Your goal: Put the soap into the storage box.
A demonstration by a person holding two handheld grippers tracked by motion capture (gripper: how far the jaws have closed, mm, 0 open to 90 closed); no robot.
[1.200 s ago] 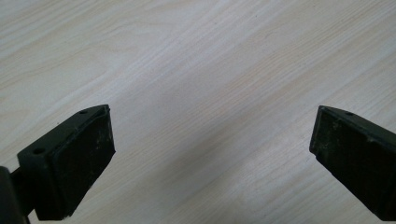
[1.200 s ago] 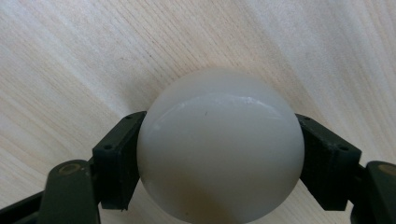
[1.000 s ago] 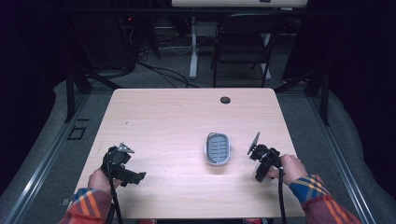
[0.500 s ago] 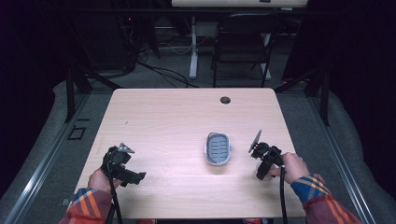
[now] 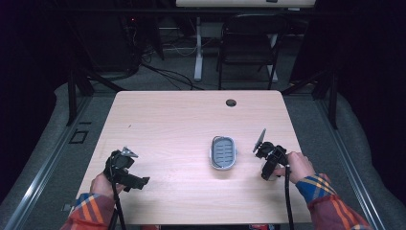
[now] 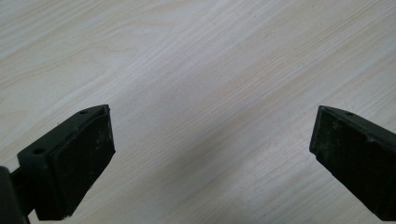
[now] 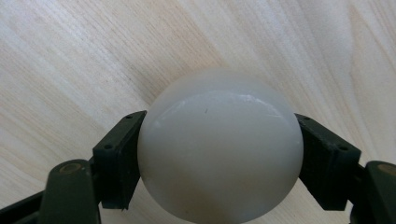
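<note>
A smooth white rounded object (image 7: 219, 149), like a bar of soap, sits between the two black jaws of my right gripper (image 7: 219, 161), which is shut on it just above the wooden table. In the high view my right gripper (image 5: 267, 172) is at the table's right side, a little right of a grey soap dish (image 5: 223, 152) with a ribbed blue-grey insert. My left gripper (image 5: 135, 181) hovers near the front left of the table. Its jaws stand wide apart over bare wood, so my left gripper (image 6: 212, 154) is open and holds nothing.
The light wooden table (image 5: 177, 120) has a round cable hole (image 5: 231, 102) near its far edge. Beyond it are a black folding chair (image 5: 249, 43), desk legs and cables on the floor. Plaid sleeves come in from the bottom edge.
My right gripper has shifted very slightly with the white object in it. The left gripper and the soap dish have not moved.
</note>
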